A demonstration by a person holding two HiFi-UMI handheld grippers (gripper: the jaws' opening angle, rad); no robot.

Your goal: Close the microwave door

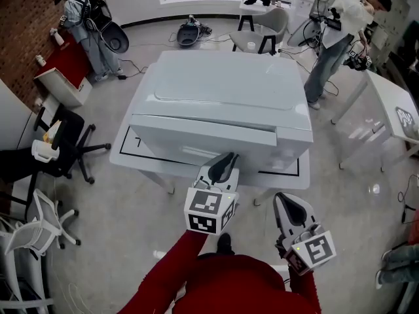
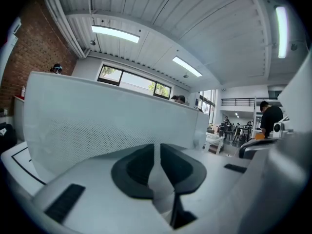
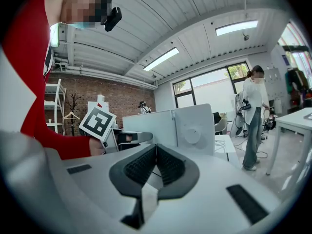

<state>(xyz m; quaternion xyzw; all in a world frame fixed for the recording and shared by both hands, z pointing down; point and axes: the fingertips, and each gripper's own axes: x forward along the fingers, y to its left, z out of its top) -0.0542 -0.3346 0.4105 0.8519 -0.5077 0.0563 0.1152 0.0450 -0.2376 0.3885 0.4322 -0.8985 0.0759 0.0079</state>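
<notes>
A white microwave [image 1: 222, 84] stands on a low white table [image 1: 288, 172] in the head view. Its door [image 1: 203, 141] faces me and lies close against the body; whether it is fully latched I cannot tell. My left gripper [image 1: 229, 157] points at the door's lower middle, its tips at or just short of the panel, jaws together with nothing between them. In the left gripper view the meshed door [image 2: 107, 126] fills the space right ahead of the jaws [image 2: 157, 147]. My right gripper [image 1: 283, 198] hangs back to the right, shut and empty, looking at the microwave's dial side [image 3: 195, 130].
A black office chair [image 1: 65, 149] stands left of the table. Another white table [image 1: 393, 110] is at the right. One person [image 1: 337, 25] stands at the back right, another [image 1: 91, 18] at the back left by a brick wall. Cables lie on the floor behind.
</notes>
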